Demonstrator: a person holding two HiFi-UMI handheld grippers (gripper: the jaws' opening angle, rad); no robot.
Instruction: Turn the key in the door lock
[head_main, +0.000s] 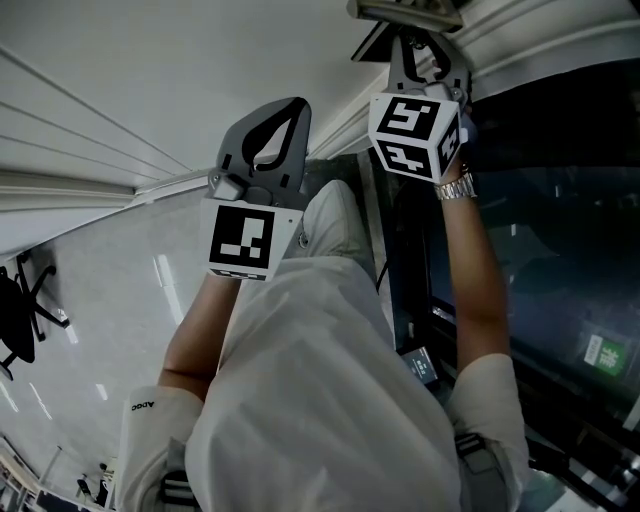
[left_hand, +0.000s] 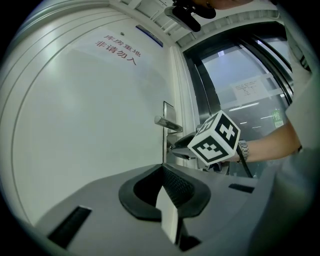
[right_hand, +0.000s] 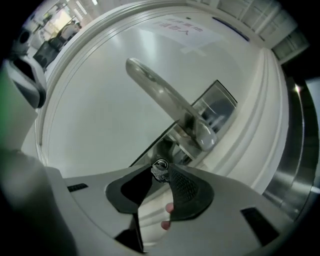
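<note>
The right gripper (right_hand: 161, 169) was clamped on the key (right_hand: 159, 172), which was seated in the door lock (right_hand: 172, 145) just below the handle (right_hand: 165, 100). Only the key head was pinched, near the jaw tips, so torque applied off the keyway axis could make the pads slip or bend the key. The left gripper (left_hand: 162, 172) was closed and empty, clear of the door (left_hand: 90, 130). No containers were in view.

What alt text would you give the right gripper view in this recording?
The right gripper is closed on a small metal key at the lock plate of a white door, with the whole view tilted. Just above the key, a silver lever handle reaches across the door.
</note>
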